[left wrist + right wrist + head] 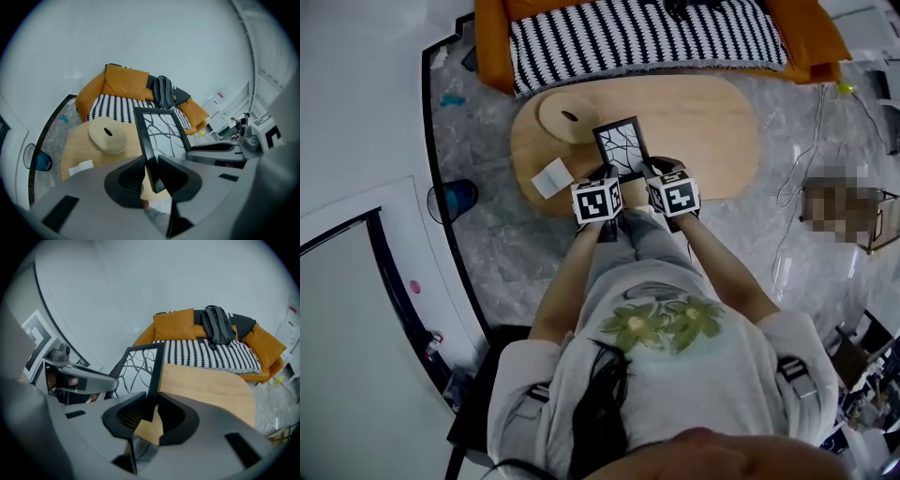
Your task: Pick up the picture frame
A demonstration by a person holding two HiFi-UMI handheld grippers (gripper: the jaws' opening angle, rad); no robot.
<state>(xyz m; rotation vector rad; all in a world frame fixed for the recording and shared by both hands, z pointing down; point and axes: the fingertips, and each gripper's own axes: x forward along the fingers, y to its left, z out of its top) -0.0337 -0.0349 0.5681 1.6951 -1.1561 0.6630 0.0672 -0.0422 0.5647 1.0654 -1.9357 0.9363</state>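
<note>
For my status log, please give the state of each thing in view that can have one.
picture frame: gripped on both side edges, off the table
left claw: shut on the frame's left edge
right claw: shut on the frame's right edge
backpack: upright on the sofa

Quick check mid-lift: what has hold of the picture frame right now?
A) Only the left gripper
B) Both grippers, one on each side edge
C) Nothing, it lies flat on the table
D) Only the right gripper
B. The left gripper is closed on one black side edge of the picture frame, and the right gripper is closed on the opposite edge.
</note>
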